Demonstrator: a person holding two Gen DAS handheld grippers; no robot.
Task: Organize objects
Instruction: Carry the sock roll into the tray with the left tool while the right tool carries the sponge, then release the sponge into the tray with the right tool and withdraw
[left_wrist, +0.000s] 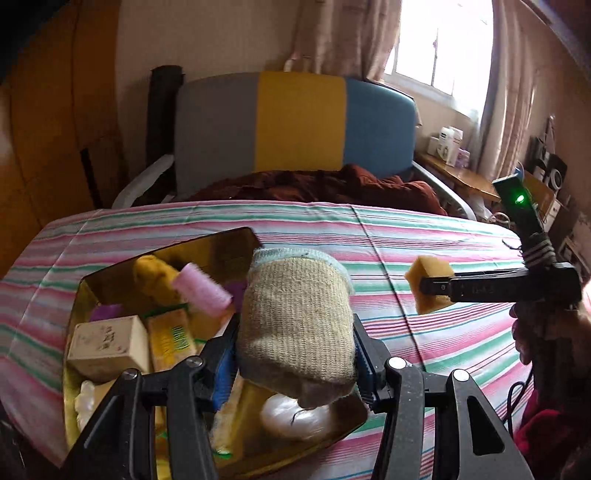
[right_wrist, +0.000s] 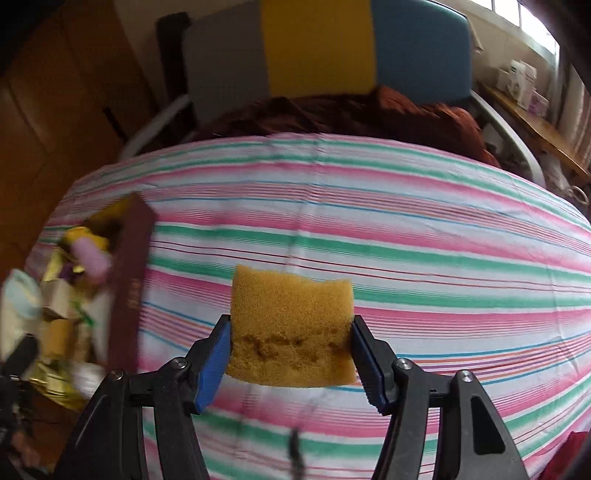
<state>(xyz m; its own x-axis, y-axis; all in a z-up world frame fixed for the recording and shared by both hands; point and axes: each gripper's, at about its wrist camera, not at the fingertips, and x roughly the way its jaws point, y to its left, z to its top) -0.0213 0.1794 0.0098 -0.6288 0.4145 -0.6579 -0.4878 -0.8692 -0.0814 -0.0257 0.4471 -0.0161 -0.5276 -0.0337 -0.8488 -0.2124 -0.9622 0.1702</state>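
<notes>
My left gripper (left_wrist: 293, 356) is shut on a beige knitted scrub mitt (left_wrist: 295, 317) with a pale blue cuff, held in the air over the near right part of a gold tray (left_wrist: 236, 238). The tray lies on the striped sheet and holds a pink hair roller (left_wrist: 201, 290), a cream box (left_wrist: 105, 341), a yellow packet (left_wrist: 173, 338) and a white round thing (left_wrist: 291, 415). My right gripper (right_wrist: 290, 350) is shut on a yellow sponge (right_wrist: 291, 317), lifted above the bed to the right of the tray (right_wrist: 129, 280). From the left wrist view the sponge (left_wrist: 430, 286) and right gripper show at right.
The bed has a pink, green and white striped sheet (right_wrist: 406, 240), a dark red blanket (left_wrist: 332, 184) at its head and a grey, yellow and blue headboard (left_wrist: 301, 122). A wooden shelf (left_wrist: 458, 173) with boxes runs under the window at right. A wooden wardrobe (left_wrist: 55, 129) stands at left.
</notes>
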